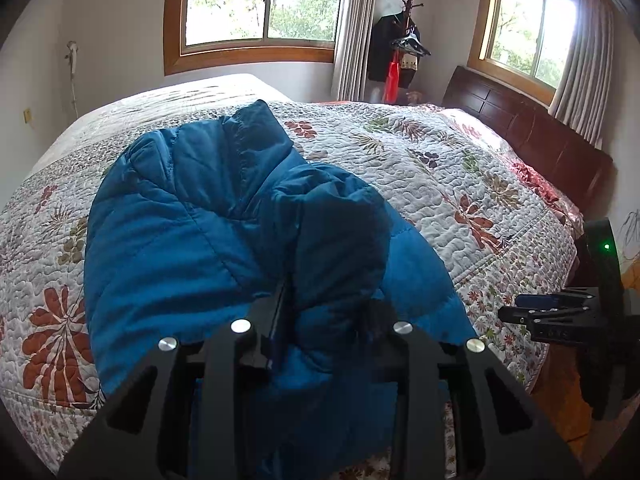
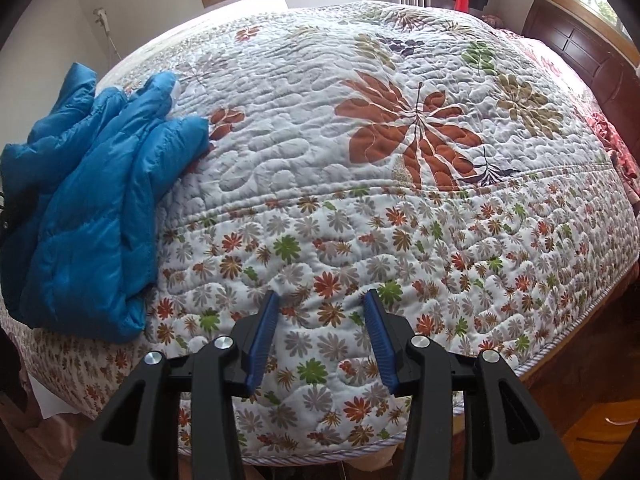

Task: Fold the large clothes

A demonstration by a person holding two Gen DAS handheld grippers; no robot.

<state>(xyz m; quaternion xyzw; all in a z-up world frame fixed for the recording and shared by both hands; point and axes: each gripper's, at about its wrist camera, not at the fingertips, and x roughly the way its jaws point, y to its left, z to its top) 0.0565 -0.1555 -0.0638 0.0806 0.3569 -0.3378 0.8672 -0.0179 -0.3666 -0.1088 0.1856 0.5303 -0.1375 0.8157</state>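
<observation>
A blue padded jacket (image 1: 192, 232) lies bunched on the floral quilted bed (image 1: 420, 168), near its front edge. My left gripper (image 1: 326, 312) is shut on a thick fold of the jacket and holds it raised, so the fabric hides the fingertips. In the right wrist view the jacket (image 2: 88, 208) lies at the far left of the bed (image 2: 360, 160). My right gripper (image 2: 322, 300) is open and empty, over the bed's front border, well right of the jacket. It also shows at the right edge of the left wrist view (image 1: 528, 312).
A dark wooden headboard (image 1: 532, 136) stands at the right. A coat rack with hanging clothes (image 1: 404, 52) stands in the far corner between two curtained windows. Wooden floor (image 2: 600, 440) shows below the bed's front right edge.
</observation>
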